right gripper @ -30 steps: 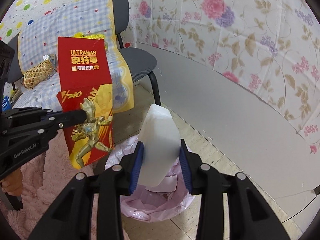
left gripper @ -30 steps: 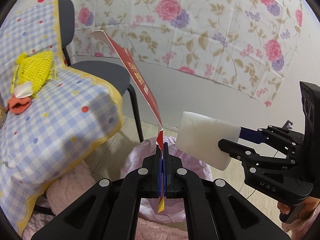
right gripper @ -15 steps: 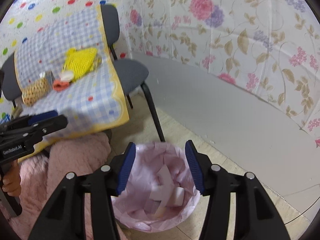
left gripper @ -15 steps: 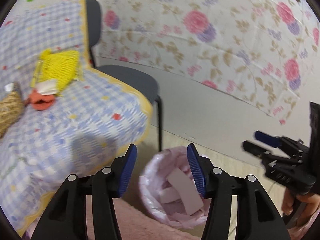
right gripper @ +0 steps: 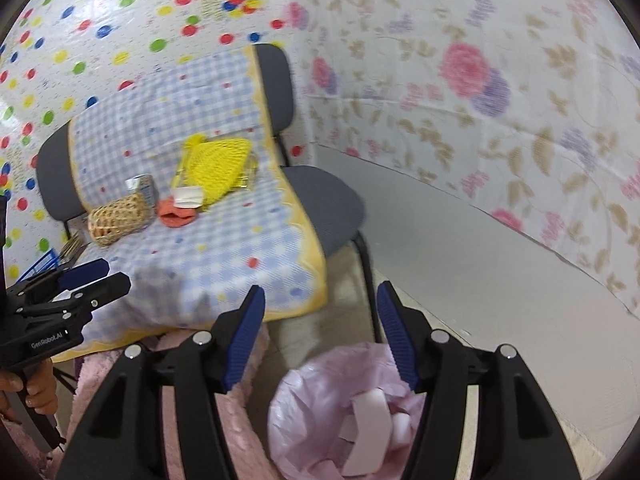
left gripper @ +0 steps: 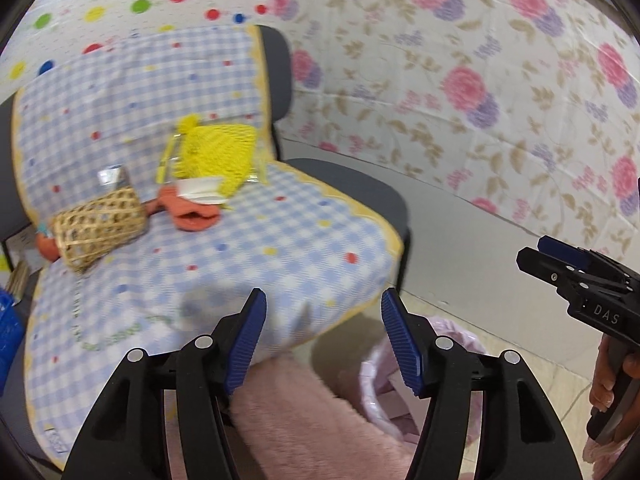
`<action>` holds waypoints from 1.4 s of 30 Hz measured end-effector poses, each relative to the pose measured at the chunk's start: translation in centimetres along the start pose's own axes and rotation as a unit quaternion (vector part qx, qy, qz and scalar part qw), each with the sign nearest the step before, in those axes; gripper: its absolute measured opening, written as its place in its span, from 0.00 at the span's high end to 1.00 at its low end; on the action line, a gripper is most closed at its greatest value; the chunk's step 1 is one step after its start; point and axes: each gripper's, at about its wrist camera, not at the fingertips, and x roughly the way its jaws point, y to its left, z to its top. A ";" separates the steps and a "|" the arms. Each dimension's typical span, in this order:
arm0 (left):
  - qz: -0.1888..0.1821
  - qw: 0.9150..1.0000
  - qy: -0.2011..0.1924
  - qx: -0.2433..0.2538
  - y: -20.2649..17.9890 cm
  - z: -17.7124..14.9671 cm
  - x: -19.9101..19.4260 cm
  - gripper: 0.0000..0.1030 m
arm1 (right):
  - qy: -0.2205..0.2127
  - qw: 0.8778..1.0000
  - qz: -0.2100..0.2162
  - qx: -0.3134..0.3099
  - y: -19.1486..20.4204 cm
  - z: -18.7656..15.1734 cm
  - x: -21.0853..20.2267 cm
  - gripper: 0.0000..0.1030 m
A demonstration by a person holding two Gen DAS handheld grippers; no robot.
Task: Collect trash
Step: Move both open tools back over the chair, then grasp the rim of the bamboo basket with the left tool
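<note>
A bin lined with a pink bag (right gripper: 340, 412) stands on the floor below my right gripper (right gripper: 320, 344), with white pieces of trash inside; its rim shows in the left wrist view (left gripper: 376, 384). Both grippers are open and empty. My left gripper (left gripper: 322, 344) points at the checked blue cloth (left gripper: 240, 264) over the chairs. On the cloth lie a yellow net bag (left gripper: 218, 156), an orange rag (left gripper: 192, 216) with a white scrap on it, and a woven basket (left gripper: 98, 230). The same items show in the right wrist view: net bag (right gripper: 214, 170), basket (right gripper: 118, 218).
A grey chair (right gripper: 324, 200) stands next to the bin, its leg (right gripper: 366, 276) just behind it. A pink fluffy rug (left gripper: 304, 424) lies under the cloth's edge. Floral wallpaper (left gripper: 480, 92) covers the wall behind. A blue crate (left gripper: 8, 332) sits far left.
Both grippers opened and dropped the red Ultraman packet and the white foam block into the bin. Both have since tilted up toward the cloth on the chairs.
</note>
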 end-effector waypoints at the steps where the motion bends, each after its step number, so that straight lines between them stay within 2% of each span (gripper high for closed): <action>1: 0.004 1.000 -0.001 -0.005 0.5 0.0 -0.1 0.41 | 0.002 1.000 0.008 -0.006 0.7 0.4 0.6 0.44; 5: 0.033 0.999 -0.002 -0.031 3.9 0.2 -0.3 0.40 | 0.009 0.999 0.030 -0.027 3.3 1.7 2.5 0.44; 8: 0.058 0.997 -0.007 -0.048 6.1 0.5 -0.5 0.33 | 0.013 0.998 0.043 -0.041 5.2 2.7 4.1 0.44; 14: 0.098 0.993 -0.012 -0.072 10.1 1.2 -0.8 0.33 | 0.019 0.996 0.063 -0.062 8.3 4.8 7.0 0.44; 24: 0.159 0.979 -0.010 -0.128 18.2 2.1 0.0 0.31 | 0.035 0.991 0.094 -0.083 13.0 7.4 12.3 0.44; 28: 0.181 0.974 -0.008 -0.135 20.8 2.0 0.8 0.31 | 0.042 0.989 0.103 -0.094 14.7 8.1 14.4 0.44; 32: 0.187 0.972 -0.001 -0.143 23.1 1.7 2.0 0.32 | 0.050 0.988 0.112 -0.098 16.0 8.7 16.0 0.44; 37: 0.163 0.976 0.000 -0.147 25.2 2.2 4.2 0.34 | 0.059 0.986 0.113 -0.102 16.7 9.2 17.5 0.44; 42: 0.142 0.982 0.004 -0.128 26.6 2.7 6.9 0.34 | 0.068 0.986 0.108 -0.103 16.7 9.3 18.7 0.44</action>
